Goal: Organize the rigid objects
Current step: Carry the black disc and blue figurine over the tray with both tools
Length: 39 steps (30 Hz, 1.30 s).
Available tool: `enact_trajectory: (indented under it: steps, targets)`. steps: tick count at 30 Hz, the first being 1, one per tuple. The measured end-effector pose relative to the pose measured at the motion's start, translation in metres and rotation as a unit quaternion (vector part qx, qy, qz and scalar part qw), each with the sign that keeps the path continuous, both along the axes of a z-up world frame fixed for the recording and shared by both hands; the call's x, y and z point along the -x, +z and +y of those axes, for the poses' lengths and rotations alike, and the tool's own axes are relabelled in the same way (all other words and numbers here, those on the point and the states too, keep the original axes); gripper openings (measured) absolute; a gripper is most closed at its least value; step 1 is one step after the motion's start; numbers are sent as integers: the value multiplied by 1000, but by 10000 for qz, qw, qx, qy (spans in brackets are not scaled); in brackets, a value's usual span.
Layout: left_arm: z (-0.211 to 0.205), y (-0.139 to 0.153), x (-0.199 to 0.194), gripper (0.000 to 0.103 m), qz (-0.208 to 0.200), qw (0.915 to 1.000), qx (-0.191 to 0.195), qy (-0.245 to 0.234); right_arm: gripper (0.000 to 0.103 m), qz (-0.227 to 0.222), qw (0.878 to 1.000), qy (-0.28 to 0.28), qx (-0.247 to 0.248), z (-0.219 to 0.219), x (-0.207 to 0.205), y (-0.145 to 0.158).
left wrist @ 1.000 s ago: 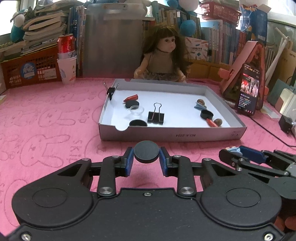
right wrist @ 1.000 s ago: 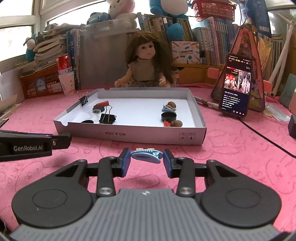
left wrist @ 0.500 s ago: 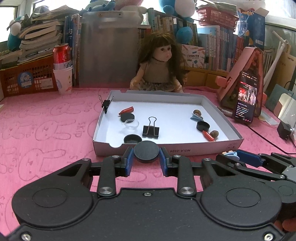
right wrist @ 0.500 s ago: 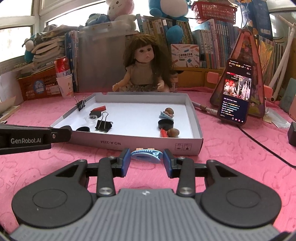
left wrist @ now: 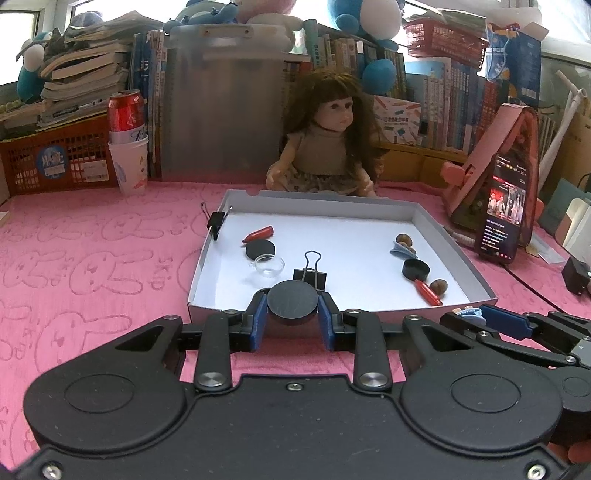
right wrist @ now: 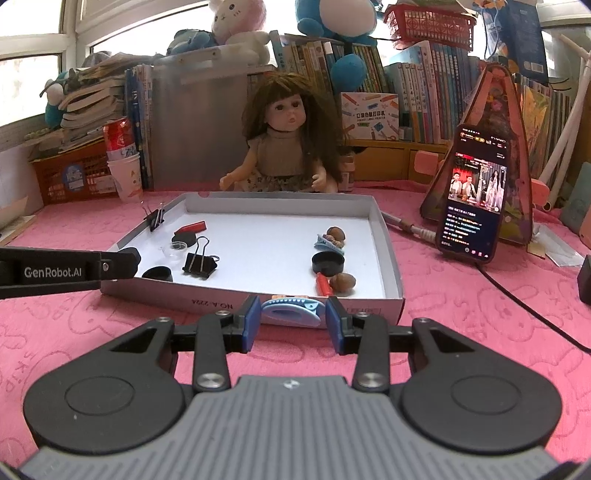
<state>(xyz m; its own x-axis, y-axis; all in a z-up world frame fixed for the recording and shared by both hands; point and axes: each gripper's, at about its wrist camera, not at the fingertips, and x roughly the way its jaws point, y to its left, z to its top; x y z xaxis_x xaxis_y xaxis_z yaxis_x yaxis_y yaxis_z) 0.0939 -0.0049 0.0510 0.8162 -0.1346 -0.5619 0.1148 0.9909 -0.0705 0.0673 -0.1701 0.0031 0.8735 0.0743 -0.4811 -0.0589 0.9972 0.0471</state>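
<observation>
Left wrist view: low over the pink tablecloth (left wrist: 92, 258), facing 12 o'clock toward the white tray (left wrist: 458, 258), close by. Right wrist view: likewise, set toward 3 o'clock. Both share tray and doll (right wrist: 288, 147).

A long-haired doll (right wrist: 284, 147) sits at the back of the worktop, which is covered by a pink cloth (left wrist: 92, 258) embossed with rabbits. To the left, a red drinks can (left wrist: 125, 114) stands in a white paper cup (left wrist: 129, 166), beside an orange crate (left wrist: 55, 158) under stacked books. On the right, a lit phone (right wrist: 474, 192) leans against a pink stand (left wrist: 506, 147). Shelved books and plush toys (right wrist: 236, 22) fill the background.
</observation>
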Motion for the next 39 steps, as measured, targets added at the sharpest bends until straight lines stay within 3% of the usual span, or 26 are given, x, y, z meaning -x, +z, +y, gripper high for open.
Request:
enact_trajectory:
  steps: [18,39]
  targets:
    - [2,-2,-37,28,169,9998,118,29,44,143,9998,-75,-94,-9,-33,2]
    - [-14,-18,-95,28,451,9988,-170,-34,43,435,9986,-88,-298,-16,-80,-6]
